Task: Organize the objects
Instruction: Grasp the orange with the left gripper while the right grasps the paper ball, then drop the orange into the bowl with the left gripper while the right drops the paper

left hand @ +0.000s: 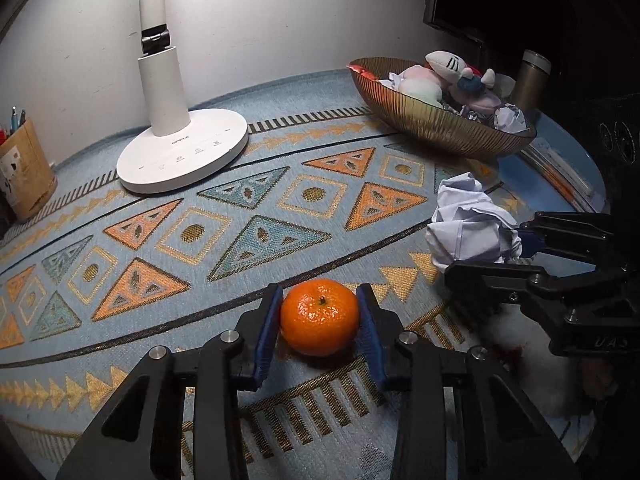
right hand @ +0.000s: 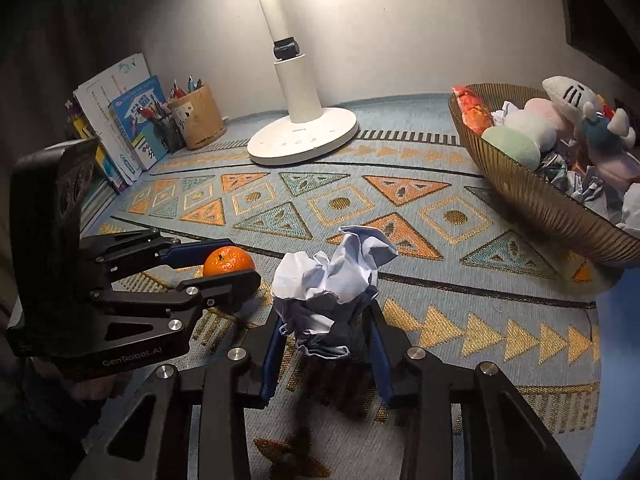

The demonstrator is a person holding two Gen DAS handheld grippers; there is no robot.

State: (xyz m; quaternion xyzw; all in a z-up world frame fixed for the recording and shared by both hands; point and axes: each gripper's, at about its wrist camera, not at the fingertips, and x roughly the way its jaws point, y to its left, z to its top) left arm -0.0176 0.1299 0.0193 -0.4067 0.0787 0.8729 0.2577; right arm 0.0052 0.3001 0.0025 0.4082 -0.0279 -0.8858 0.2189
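Left wrist view: the left gripper (left hand: 319, 322) sat at lower centre, its blue-padded fingers (left hand: 267, 330) close on either side of one tangerine (left hand: 319, 317) resting on the patterned cloth (left hand: 256, 216) over the bench. Whether the pads pressed the fruit or only flanked it could not be told. At the right edge the right gripper (left hand: 516, 252) was partly cut off by the frame and dark; its fingers met one crumpled paper ball (left hand: 472, 222).

Right wrist view: the right gripper (right hand: 326, 320) at lower centre was clamped on the paper ball (right hand: 332, 276), whose lower half lay in shadow between the fingers. A dark brown clump below it, near the bottom edge, was too murky to identify.

One ribbed bowl (right hand: 532, 204) at the right, cut by the frame edge, held several plush toys (right hand: 520, 128) and paper scraps, overlapping too much to count. One white lamp (right hand: 302, 136) stood at upper centre, its head out of frame. One pen holder (right hand: 198, 118) and a row of books (right hand: 120, 120), count unclear, stood at upper left.
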